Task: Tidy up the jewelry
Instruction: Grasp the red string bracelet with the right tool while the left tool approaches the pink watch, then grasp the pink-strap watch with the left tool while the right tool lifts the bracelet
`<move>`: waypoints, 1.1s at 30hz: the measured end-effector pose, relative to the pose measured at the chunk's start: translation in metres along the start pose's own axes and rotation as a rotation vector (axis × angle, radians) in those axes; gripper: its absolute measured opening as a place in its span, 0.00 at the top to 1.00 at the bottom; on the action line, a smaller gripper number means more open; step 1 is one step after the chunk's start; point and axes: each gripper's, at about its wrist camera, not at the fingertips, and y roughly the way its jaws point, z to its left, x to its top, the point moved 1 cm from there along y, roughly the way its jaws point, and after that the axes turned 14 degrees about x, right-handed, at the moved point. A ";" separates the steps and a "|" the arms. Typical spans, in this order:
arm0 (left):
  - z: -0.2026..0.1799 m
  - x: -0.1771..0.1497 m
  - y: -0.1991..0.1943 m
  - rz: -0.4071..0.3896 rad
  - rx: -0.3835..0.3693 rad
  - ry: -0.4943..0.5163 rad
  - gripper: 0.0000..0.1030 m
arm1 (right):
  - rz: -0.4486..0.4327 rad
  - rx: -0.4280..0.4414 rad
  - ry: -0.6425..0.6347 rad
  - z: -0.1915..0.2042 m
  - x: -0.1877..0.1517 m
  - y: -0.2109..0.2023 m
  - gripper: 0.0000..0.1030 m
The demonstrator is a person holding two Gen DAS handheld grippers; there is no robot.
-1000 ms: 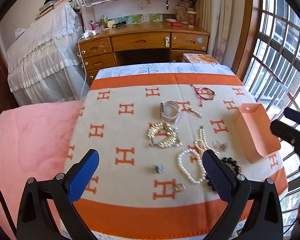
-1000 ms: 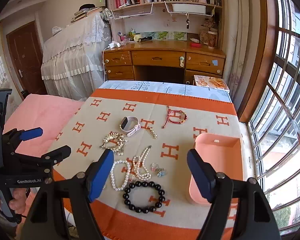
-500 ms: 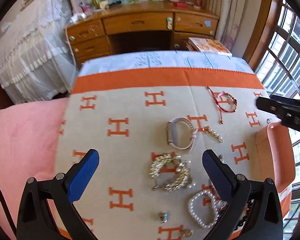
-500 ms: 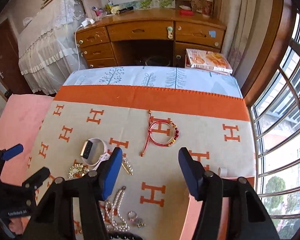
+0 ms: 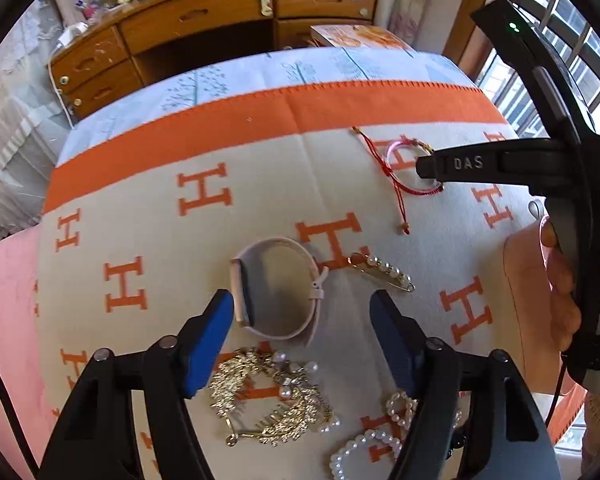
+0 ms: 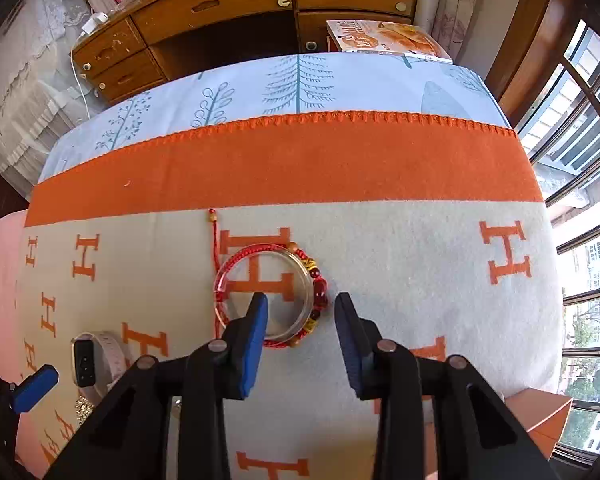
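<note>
Jewelry lies on a cream and orange H-pattern blanket [image 5: 260, 184]. My left gripper [image 5: 302, 314] is open, low over a pale pink smartwatch band [image 5: 278, 284] that sits between its blue pads. My right gripper [image 6: 301, 312] is open, jaws astride the right side of a red beaded string bracelet with a clear bangle [image 6: 276, 292]; it shows in the left wrist view [image 5: 410, 172] too. A pearl pin [image 5: 382, 270], a gold pearl hair comb [image 5: 272, 398] and a white pearl strand [image 5: 364, 444] lie near the left gripper.
A peach-orange box [image 6: 540, 412] stands at the right blanket edge, also in the left wrist view [image 5: 528, 280]. A wooden desk with drawers [image 6: 236, 12] is behind the bed. Windows [image 6: 588, 160] are on the right. A pink blanket [image 5: 4, 320] lies left.
Both grippers moved forward and down. The left went from the near edge to the smartwatch band. The right closed in on the red bracelet and its jaws narrowed.
</note>
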 end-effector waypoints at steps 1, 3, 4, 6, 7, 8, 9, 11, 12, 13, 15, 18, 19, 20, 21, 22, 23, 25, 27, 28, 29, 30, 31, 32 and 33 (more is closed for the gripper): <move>-0.001 0.001 0.002 0.005 -0.005 0.003 0.34 | -0.006 -0.009 -0.007 0.000 0.002 0.002 0.72; -0.002 0.002 0.007 0.015 -0.010 0.013 0.38 | -0.010 -0.042 -0.039 0.003 0.002 0.004 0.77; -0.002 0.001 0.008 0.020 -0.012 0.015 0.41 | -0.011 -0.060 -0.055 0.006 0.001 0.005 0.84; -0.003 0.003 0.010 0.034 -0.025 0.024 0.50 | -0.016 -0.064 -0.080 0.009 -0.001 0.005 0.87; -0.004 0.003 0.012 0.041 -0.027 0.029 0.51 | -0.017 -0.056 -0.085 0.009 -0.002 0.004 0.88; -0.005 0.004 0.013 0.044 -0.024 0.034 0.54 | -0.018 -0.049 -0.086 0.009 -0.004 0.003 0.88; -0.006 0.004 0.014 0.050 -0.022 0.040 0.56 | -0.019 -0.036 -0.082 0.008 -0.006 0.002 0.88; -0.008 0.004 0.017 0.065 -0.024 0.049 0.65 | -0.027 0.002 -0.064 0.006 -0.009 -0.003 0.88; -0.009 0.004 0.019 0.078 -0.030 0.057 0.71 | -0.037 0.022 -0.057 0.005 -0.011 -0.007 0.88; -0.010 0.004 0.022 0.088 -0.034 0.065 0.73 | -0.049 0.047 -0.054 0.005 -0.013 -0.012 0.88; -0.014 0.003 0.025 0.100 -0.032 0.080 0.74 | -0.072 0.080 -0.053 0.005 -0.019 -0.025 0.88; -0.018 0.002 0.031 0.124 -0.009 0.101 0.74 | -0.116 0.133 -0.059 0.006 -0.026 -0.048 0.88; -0.018 0.002 0.033 0.132 -0.001 0.101 0.75 | -0.132 0.150 -0.062 0.007 -0.030 -0.058 0.88; -0.019 0.002 0.034 0.135 -0.001 0.101 0.76 | -0.145 0.165 -0.065 0.007 -0.034 -0.066 0.88; -0.018 0.002 0.034 0.132 0.000 0.094 0.80 | -0.161 0.180 -0.069 0.007 -0.038 -0.076 0.88; -0.017 0.001 0.033 0.131 0.003 0.091 0.83 | -0.178 0.192 -0.073 0.006 -0.044 -0.086 0.88; -0.017 0.001 0.033 0.129 0.005 0.091 0.88 | -0.193 0.206 -0.077 0.005 -0.049 -0.096 0.88; -0.018 -0.001 0.030 0.122 0.023 0.090 0.93 | -0.218 0.228 -0.079 0.000 -0.059 -0.113 0.88; -0.017 -0.003 0.025 0.111 0.035 0.084 0.94 | -0.239 0.249 -0.077 -0.009 -0.069 -0.129 0.88; -0.017 -0.003 0.020 0.101 0.037 0.078 0.95 | -0.249 0.258 -0.074 -0.014 -0.075 -0.136 0.88; -0.017 -0.005 0.013 0.089 0.036 0.073 0.95 | -0.256 0.263 -0.071 -0.019 -0.080 -0.142 0.88; -0.016 -0.005 0.003 0.072 0.031 0.069 0.95 | -0.264 0.265 -0.066 -0.024 -0.087 -0.148 0.88; -0.019 -0.006 -0.005 0.057 0.024 0.066 0.95 | -0.270 0.260 -0.064 -0.030 -0.093 -0.152 0.88; -0.020 -0.006 -0.015 0.040 0.017 0.064 0.95 | -0.278 0.252 -0.061 -0.036 -0.100 -0.156 0.88; -0.024 -0.006 -0.025 0.031 -0.002 0.065 0.95 | -0.281 0.246 -0.057 -0.042 -0.107 -0.160 0.88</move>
